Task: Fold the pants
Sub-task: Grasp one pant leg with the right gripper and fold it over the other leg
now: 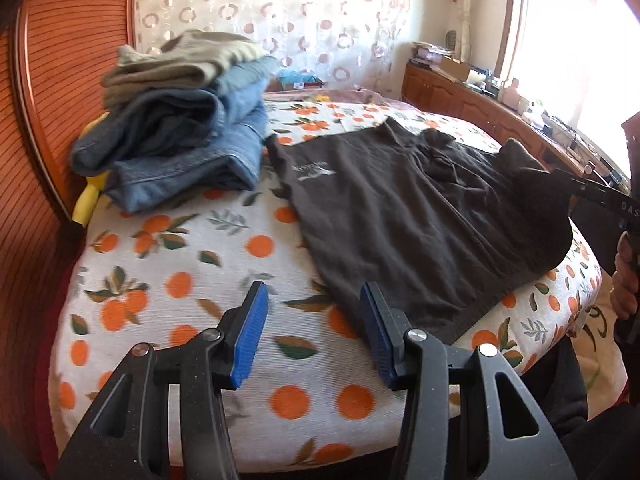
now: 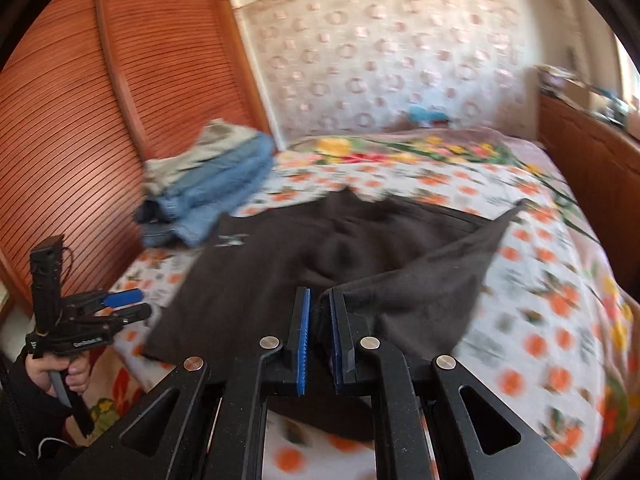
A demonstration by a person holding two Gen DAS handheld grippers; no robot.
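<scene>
The dark brown pants (image 1: 420,216) are laid flat across a bed (image 1: 168,264) covered with a white sheet printed with oranges and leaves. A small pale logo (image 1: 314,171) is seen on the fabric near its far left edge.

The left claw (image 1: 314,336) is spread, its blue pads (image 1: 252,336) well apart, with nothing between them. It is held above the near edge of the bed, just beside the near hem of the pants; contact with the fabric is not seen. In the right wrist view the same claw (image 2: 126,304) is found at the left, gripped from below by a hand (image 2: 60,372) in a dark sleeve.

The right claw (image 2: 320,336) is pressed together on a fold of the pants: dark cloth is pinched between its blue pads (image 2: 304,344), and a flap of the garment is drawn up off the sheet toward the camera. That view is blurred. In the left wrist view the pinched corner is seen raised at the right edge, where the right claw (image 1: 568,180) meets it.

A stack of folded clothes (image 1: 184,120), blue denim under olive-grey fabric, is placed at the far left of the bed, beside a slatted wooden panel (image 1: 52,100). A cluttered wooden cabinet (image 1: 480,96) is noted below a bright window (image 1: 568,32).
</scene>
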